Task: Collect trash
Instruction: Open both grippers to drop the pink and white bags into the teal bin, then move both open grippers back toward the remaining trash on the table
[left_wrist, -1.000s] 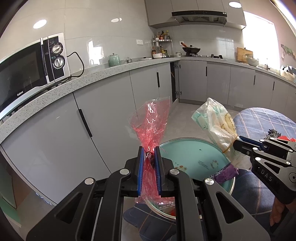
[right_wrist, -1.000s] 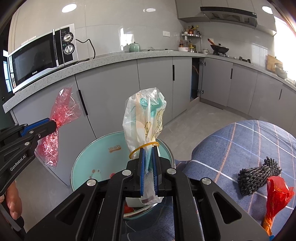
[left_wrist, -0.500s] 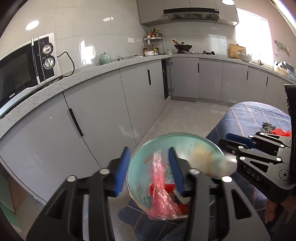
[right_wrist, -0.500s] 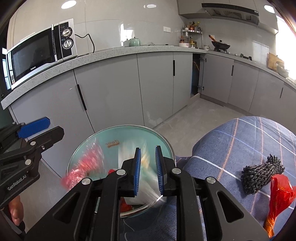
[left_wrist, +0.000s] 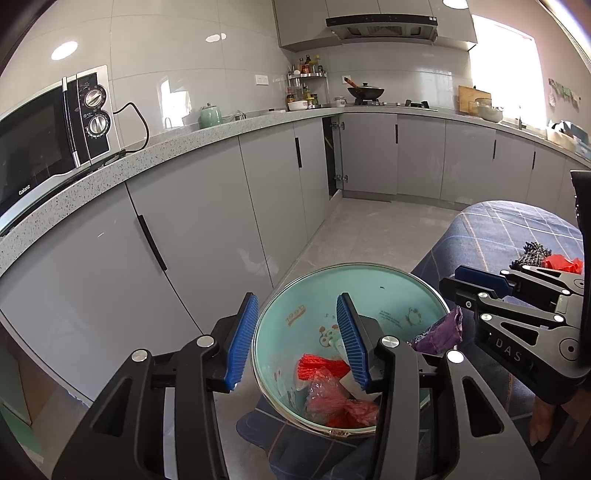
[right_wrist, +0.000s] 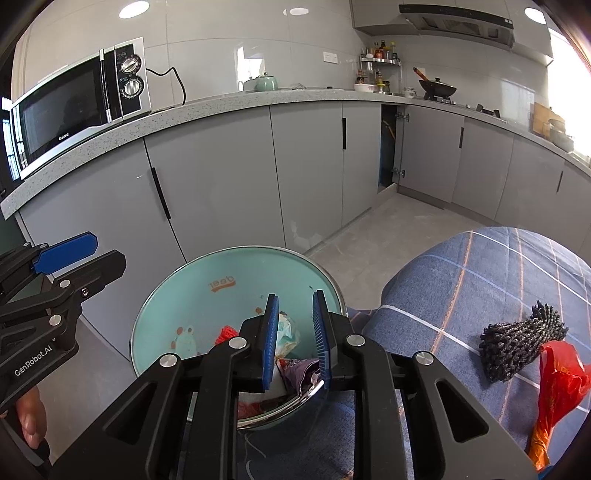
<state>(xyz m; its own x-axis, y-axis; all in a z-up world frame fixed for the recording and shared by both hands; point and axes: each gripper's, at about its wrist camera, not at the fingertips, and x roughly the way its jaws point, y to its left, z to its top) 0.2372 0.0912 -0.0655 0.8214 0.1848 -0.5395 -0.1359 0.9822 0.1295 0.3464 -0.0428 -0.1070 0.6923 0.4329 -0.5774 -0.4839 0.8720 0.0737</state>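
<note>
teal basin (left_wrist: 373, 295) near the table's edge holds dropped wrappers; both jaws stand apart, empty; black bundle (right_wrist: 521, 347) and red bag (right_wrist: 557, 380) remain.

Bowl (right_wrist: 221, 273) bottom partly hidden behind right gripper (right_wrist: 295, 339); orange-red bag (right_wrist: 557, 384) cut off at lower right edge; microwave (left_wrist: 37, 147) cropped by left edge; spice-rack bottles (left_wrist: 306, 79) too small to identify.

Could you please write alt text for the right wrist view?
The right gripper, jaws open and empty, hangs over a teal bin holding wrappers. A black bundle and red bag lie on the blue checked cloth.
</note>
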